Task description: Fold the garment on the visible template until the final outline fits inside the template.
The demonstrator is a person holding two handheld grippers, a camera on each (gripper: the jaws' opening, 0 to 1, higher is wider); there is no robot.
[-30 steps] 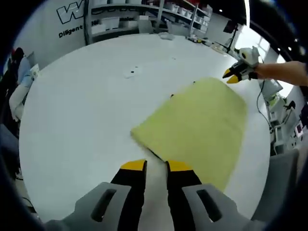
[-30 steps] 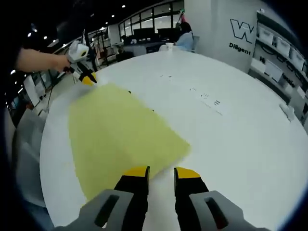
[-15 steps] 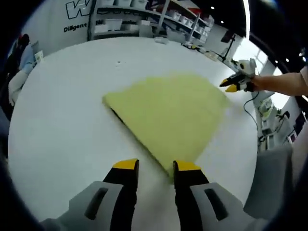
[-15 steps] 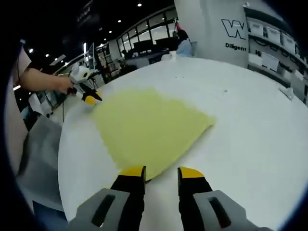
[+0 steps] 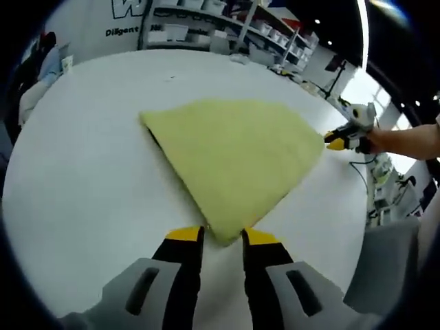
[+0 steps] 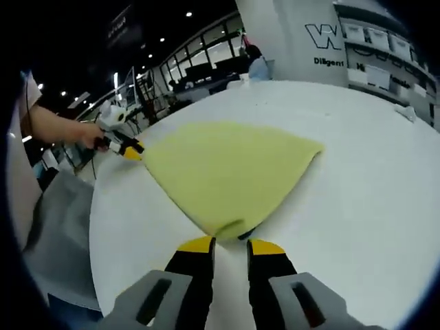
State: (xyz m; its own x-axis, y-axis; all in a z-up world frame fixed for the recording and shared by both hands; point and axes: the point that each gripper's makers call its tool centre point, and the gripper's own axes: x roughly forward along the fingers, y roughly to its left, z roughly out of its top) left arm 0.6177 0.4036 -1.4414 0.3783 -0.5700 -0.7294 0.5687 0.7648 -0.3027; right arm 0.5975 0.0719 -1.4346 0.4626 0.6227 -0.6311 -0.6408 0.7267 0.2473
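Left gripper view lets us see shelves (image 5: 227, 27) behind the white round surface (image 5: 82, 172). Our left claw (image 5: 219, 236) and right claw (image 6: 231, 244) sit slightly open, empty, each beside a corner of the soft yellow folded garment (image 5: 234, 155) lying flat.

Your left claw (image 5: 221, 236) comes up on two black jaws capped with yellow tips, each seated in a moulded grey shell with a slanted oval slot. Your right claw (image 6: 230, 244) is built the same: yellow tips, black jaws, grey slotted shells. Seen from across in the left gripper view, your right one wears a white body behind its yellow tips. Your white short sleeve (image 6: 29, 86) shows at the shoulder.
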